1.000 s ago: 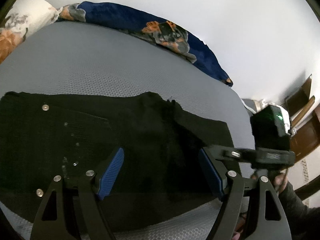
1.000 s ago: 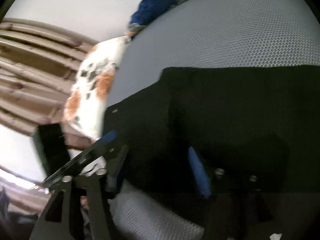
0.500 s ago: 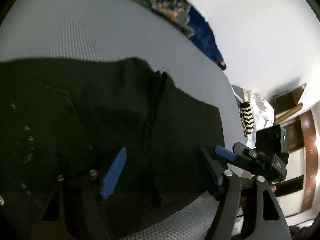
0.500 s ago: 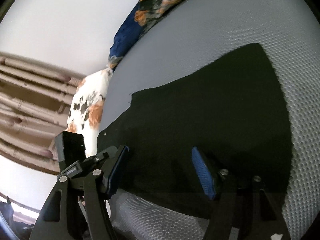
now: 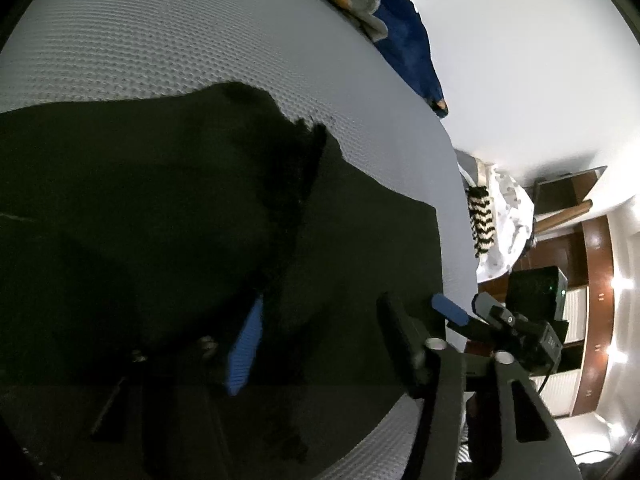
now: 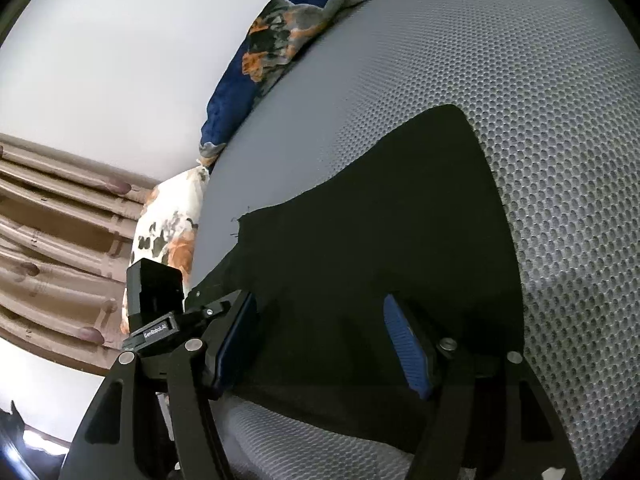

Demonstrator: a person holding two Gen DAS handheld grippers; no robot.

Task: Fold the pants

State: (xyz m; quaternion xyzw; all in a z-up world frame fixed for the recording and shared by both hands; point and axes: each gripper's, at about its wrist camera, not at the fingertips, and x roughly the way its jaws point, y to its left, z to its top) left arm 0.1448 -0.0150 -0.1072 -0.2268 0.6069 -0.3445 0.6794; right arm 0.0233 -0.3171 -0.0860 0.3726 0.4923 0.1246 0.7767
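Your left gripper is spread wide, nothing between the fingers, sitting low over the black pants. In that view the pants fill the frame from 9 to 5 o'clock, lying flat on the grey mesh mattress. A thick dark seam or fold ridge runs from centre down toward 6 o'clock, just beside your left blue pad. The pants' straight edge ends short of the mattress edge at 3 o'clock.

Your right gripper is also wide apart and holds nothing; pants lie between and beyond the fingers, centre frame, far corner toward 1 o'clock. Can't tell if either gripper's pads touch the cloth.

Each gripper shows in the other's view: right one at 4 o'clock of the left view, left one at 8 o'clock of the right view.

Blue floral blanket sits at the far mattress edge, 12 o'clock. Floral pillow at 9 o'clock, brown curtain behind it.
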